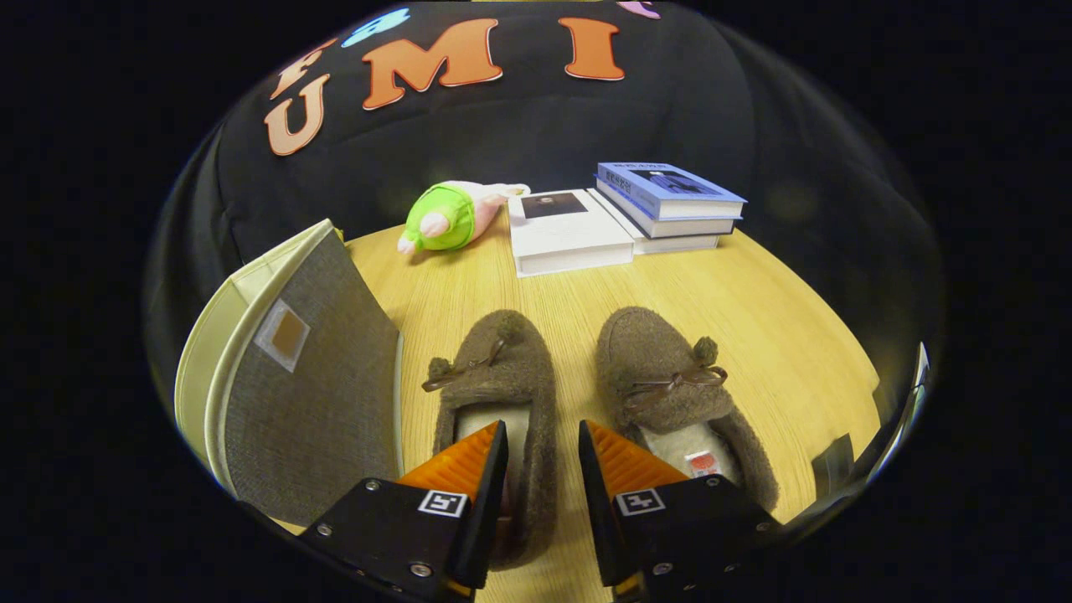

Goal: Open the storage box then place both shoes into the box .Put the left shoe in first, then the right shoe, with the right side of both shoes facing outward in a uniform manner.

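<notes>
My gripper (543, 431) hangs over the heel ends of a pair of brown fleece slippers on the wooden table (779, 335); its fingers stand apart with a gap between them, pressing on nothing; the left finger's tip sits over the pale lining of the left slipper (496, 377), and the inner wall of that slipper runs down through the gap; the right finger's tip lies just beside the opening of the right slipper (670, 377), which shows a small red tag on its insole. Both slippers point away from me, side by side and slightly apart, each with a bow and pompoms across the top. The storage box (293, 377), grey fabric with cream trim and a small label window, stands just left of the left slipper; I cannot tell whether its lid is open. Beyond the slippers, near the far edge of the table, lies a green and pink plush toy (448, 216); to its right a white book (565, 230) lies flat, touching a stack of books topped by a blue book (666, 191).
</notes>
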`<state>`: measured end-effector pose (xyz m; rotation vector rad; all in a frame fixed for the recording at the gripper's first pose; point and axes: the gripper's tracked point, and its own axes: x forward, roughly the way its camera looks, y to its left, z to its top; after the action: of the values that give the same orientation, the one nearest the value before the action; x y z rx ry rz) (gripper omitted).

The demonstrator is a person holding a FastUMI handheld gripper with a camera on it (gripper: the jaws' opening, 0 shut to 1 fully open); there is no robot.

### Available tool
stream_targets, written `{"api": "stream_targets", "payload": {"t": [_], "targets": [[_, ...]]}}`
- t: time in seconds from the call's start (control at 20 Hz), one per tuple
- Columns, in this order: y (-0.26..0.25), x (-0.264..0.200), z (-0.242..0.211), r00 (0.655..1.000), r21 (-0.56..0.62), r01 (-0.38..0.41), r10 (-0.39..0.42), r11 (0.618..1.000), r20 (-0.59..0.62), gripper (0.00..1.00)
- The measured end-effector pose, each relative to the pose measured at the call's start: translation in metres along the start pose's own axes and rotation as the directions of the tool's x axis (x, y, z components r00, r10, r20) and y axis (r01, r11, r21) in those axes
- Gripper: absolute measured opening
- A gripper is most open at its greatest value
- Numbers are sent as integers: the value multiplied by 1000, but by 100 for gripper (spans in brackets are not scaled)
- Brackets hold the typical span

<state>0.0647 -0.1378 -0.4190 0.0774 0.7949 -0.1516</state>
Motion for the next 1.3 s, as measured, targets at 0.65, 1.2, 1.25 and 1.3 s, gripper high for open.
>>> {"api": "stream_targets", "payload": {"t": [0.65,1.2,1.25,1.3], "targets": [[2,14,3,1000,120,14,-11,993,-21,3],[15,-45,82,994,81,-10,1,997,112,2],[17,-53,92,992,78,-15,6,997,127,2],[20,-62,103,989,77,-20,8,997,150,2]]}}
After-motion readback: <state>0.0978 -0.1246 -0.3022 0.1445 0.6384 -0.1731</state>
